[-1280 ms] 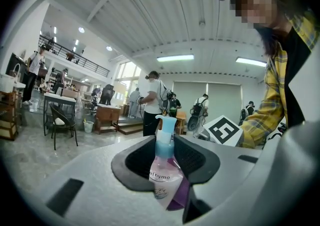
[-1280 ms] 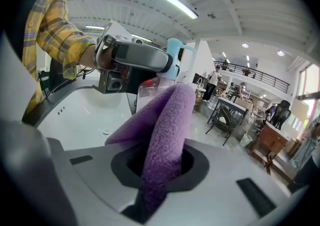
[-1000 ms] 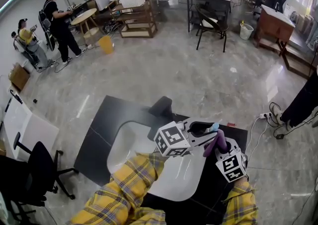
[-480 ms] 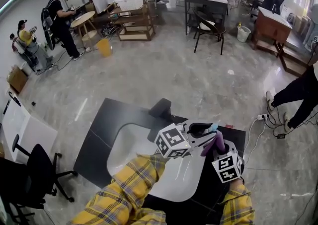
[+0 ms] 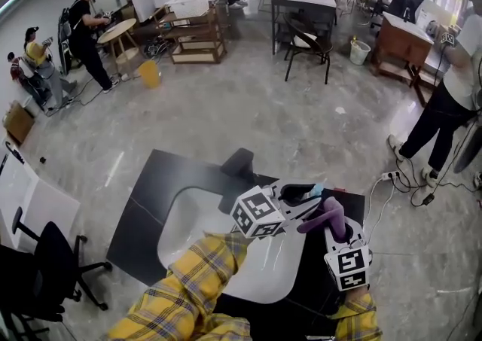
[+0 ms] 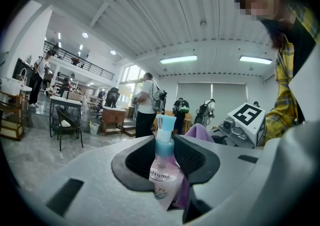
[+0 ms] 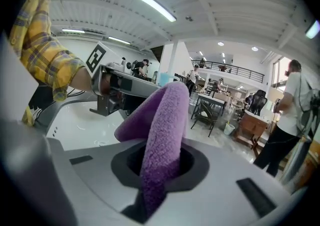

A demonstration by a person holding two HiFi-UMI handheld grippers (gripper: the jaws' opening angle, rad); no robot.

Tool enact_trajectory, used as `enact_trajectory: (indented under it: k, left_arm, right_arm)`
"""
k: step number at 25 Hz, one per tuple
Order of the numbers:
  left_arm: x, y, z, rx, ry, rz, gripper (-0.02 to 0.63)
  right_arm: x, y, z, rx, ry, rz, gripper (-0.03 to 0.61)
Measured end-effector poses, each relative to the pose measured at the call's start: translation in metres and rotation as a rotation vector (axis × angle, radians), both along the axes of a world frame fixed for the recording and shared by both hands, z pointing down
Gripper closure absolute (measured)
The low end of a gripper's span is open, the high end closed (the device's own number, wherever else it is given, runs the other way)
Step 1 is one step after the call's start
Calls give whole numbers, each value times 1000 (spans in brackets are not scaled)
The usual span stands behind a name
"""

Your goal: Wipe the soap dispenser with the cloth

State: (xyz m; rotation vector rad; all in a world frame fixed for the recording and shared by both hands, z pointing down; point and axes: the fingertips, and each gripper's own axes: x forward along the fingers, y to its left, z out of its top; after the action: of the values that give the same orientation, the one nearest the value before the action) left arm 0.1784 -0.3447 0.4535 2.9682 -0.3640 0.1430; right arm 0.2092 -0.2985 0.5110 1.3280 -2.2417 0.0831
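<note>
On the soap dispenser (image 6: pixel 163 167), the print "oftymo" is read on the label, its first letter being hidden; smaller marks beneath cannot be deciphered.

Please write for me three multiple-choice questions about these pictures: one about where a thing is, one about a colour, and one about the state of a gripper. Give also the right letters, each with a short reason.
1. Where is the soap dispenser?
A. Between the jaws of the left gripper
B. On a shelf
C. In a drawer

2. What colour is the cloth?
A. Yellow
B. Purple
C. White

3. In what state is the right gripper?
A. Open and empty
B. Shut on the soap dispenser
C. Shut on the cloth

Answers:
1 A: the left gripper view shows the pink bottle clamped between the two pads.
2 B: the right gripper view shows purple fleece.
3 C: in its own view the pads pinch the folded cloth.
</note>
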Motion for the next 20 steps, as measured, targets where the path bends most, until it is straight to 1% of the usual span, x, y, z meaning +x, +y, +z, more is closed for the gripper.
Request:
enact_trajectory:
  k: [6, 13, 20]
  left_arm:
    - [1, 1, 1, -2, -6, -47, 511]
    - [-1, 4, -3, -2, 12, -177, 511]
    - [2, 4, 2, -2, -4, -268, 509]
  right_arm:
    - [2, 13, -1, -3, 9, 16, 541]
    - [3, 27, -2, -14, 19, 30, 541]
    - [3, 33, 1, -11, 12, 29, 541]
